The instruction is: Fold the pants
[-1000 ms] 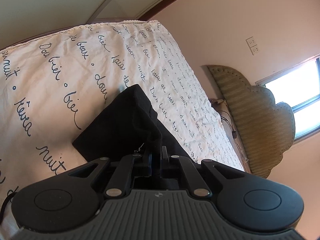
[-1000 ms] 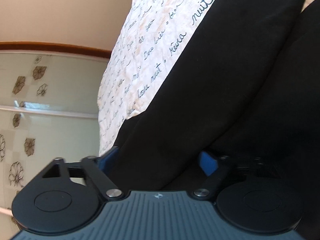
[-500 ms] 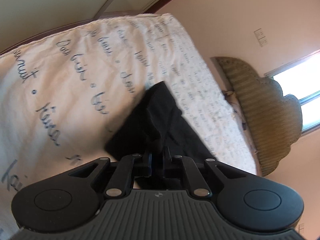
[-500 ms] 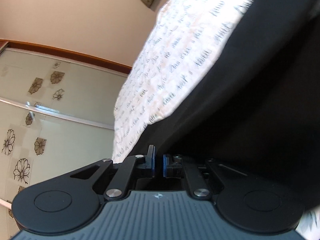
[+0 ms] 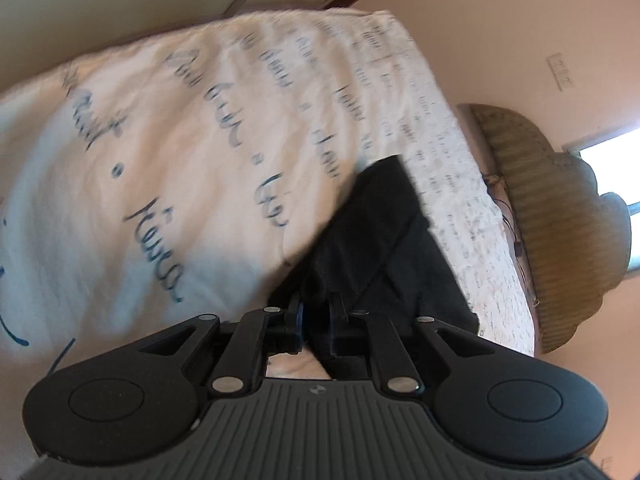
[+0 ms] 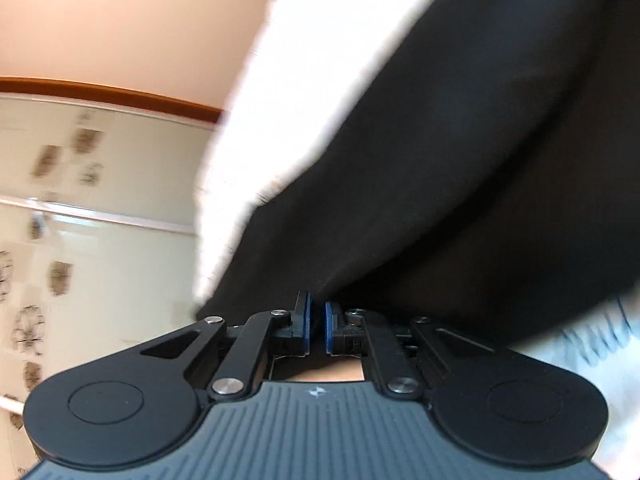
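The black pants [image 5: 380, 248] lie on a white bed sheet printed with blue handwriting [image 5: 168, 152]. My left gripper [image 5: 315, 320] is shut on the near edge of the pants, with black cloth pinched between its blue pads. In the right wrist view the pants [image 6: 460, 168] fill most of the frame. My right gripper [image 6: 316, 322] is shut on their near edge, the blue pads [image 6: 307, 322] nearly together with dark cloth between them. Both views are blurred by motion.
The bed's far edge meets a peach wall [image 5: 500, 20]. A wicker headboard [image 5: 552, 216] and a bright window [image 5: 616, 168] are at the right. In the right wrist view a flower-patterned wardrobe door [image 6: 80, 240] stands beside the bed.
The right gripper closed from open onto the pants' edge. Both grippers have moved with the cloth; the pants have shifted right in the left wrist view and the views have tilted.
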Motion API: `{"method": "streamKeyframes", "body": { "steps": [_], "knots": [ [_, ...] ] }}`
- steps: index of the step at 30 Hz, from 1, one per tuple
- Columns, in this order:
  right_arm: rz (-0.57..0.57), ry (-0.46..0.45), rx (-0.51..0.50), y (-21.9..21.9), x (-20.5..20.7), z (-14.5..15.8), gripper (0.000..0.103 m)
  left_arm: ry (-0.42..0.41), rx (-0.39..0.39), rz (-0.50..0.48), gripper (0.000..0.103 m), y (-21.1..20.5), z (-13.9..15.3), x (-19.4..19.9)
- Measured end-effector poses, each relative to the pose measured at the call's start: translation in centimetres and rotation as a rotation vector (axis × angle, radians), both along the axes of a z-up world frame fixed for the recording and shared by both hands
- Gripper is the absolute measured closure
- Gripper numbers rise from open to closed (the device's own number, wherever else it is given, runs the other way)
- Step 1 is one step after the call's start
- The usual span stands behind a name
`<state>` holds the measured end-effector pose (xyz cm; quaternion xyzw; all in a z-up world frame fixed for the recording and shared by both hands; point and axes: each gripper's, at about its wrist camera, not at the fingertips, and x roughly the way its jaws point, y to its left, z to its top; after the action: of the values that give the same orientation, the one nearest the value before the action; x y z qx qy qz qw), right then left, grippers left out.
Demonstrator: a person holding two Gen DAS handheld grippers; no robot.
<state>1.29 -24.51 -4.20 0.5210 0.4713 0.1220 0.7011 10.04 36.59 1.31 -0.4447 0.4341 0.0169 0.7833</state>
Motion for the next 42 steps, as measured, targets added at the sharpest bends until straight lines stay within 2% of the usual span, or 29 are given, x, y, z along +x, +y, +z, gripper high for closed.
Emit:
{"method": "streamKeyframes", "body": {
  "steps": [2, 5, 7, 9, 12, 13, 16, 18, 20, 21, 23, 25, 28, 30, 35, 36, 38, 40, 42],
  "knots": [
    [-0.014, 0.0, 0.033, -0.2, -0.1, -0.1, 0.097, 0.001, -0.041, 0.022, 0.088, 0.6, 0.2, -0.2],
    [-0.009, -0.111, 0.033, -0.6, -0.3, 3.3, 0.097, -0.038, 0.029, 0.02, 0.089, 0.7, 2.2, -0.4],
    [0.001, -0.149, 0.046, -1.0, -0.9, 4.3, 0.097, -0.034, 0.032, 0.026, 0.087, 1.0, 2.4, -0.5],
    [0.016, -0.127, 0.037, -0.7, -0.9, 3.7, 0.097, -0.013, 0.026, 0.03, 0.087, 0.9, 1.8, -0.6],
    [-0.001, -0.017, 0.011, -0.1, 0.1, 0.1, 0.097, -0.01, 0.036, 0.032, 0.087, 0.3, 1.3, -0.9],
    [-0.011, -0.014, 0.033, -0.1, 0.1, -0.7, 0.097, -0.016, 0.048, 0.03, 0.086, 0.0, 1.5, -1.1],
    [-0.036, -0.008, 0.075, 0.1, 0.1, -0.4, 0.096, -0.039, 0.143, -0.009, 0.082, -1.1, 3.5, -1.9],
    [-0.048, -0.008, 0.091, 0.2, 0.1, 0.4, 0.087, -0.102, 0.252, -0.049, 0.082, -2.6, 5.8, -2.8],
    [-0.066, -0.043, 0.13, -0.9, -1.1, 0.9, 0.067, -0.188, 0.35, -0.096, 0.079, -5.0, 8.3, -3.9],
    [-0.087, -0.076, 0.146, -2.0, -1.8, 1.3, 0.06, -0.237, 0.391, -0.12, 0.078, -6.4, 9.5, -4.5],
    [-0.163, -0.145, 0.133, -3.9, -2.2, 2.1, 0.029, -0.328, 0.449, -0.169, 0.06, -9.5, 10.9, -5.3],
    [-0.278, -0.199, 0.099, -7.0, -3.5, 2.7, 0.023, -0.415, 0.498, -0.237, 0.048, -13.6, 11.4, -5.7],
    [-0.392, -0.228, 0.138, -9.4, -3.6, 2.6, 0.023, -0.482, 0.534, -0.327, 0.048, -19.8, 9.8, -5.4],
    [-0.366, -0.227, 0.16, -8.7, -2.8, 2.2, 0.023, -0.49, 0.553, -0.382, 0.048, -23.6, 8.1, -4.8],
    [-0.266, -0.137, 0.144, -6.7, -2.8, 0.4, 0.024, -0.555, 0.593, -0.524, 0.048, -31.9, 4.2, -4.1],
    [-0.266, -0.146, 0.134, -6.4, -2.8, 0.3, 0.024, -0.549, 0.606, -0.562, 0.048, -33.2, 3.3, -3.8],
    [-0.256, -0.156, 0.112, -5.6, -1.9, 0.7, 0.023, -0.491, 0.583, -0.604, 0.048, -34.7, 1.5, -3.3],
    [-0.23, -0.159, 0.162, -4.9, -2.0, 0.9, 0.022, -0.432, 0.558, -0.635, 0.048, -35.4, -0.2, -3.0],
    [-0.204, -0.161, 0.203, -3.8, -1.0, 1.0, 0.022, -0.431, 0.573, -0.622, 0.048, -35.5, -1.5, -3.8]
  ]
}}
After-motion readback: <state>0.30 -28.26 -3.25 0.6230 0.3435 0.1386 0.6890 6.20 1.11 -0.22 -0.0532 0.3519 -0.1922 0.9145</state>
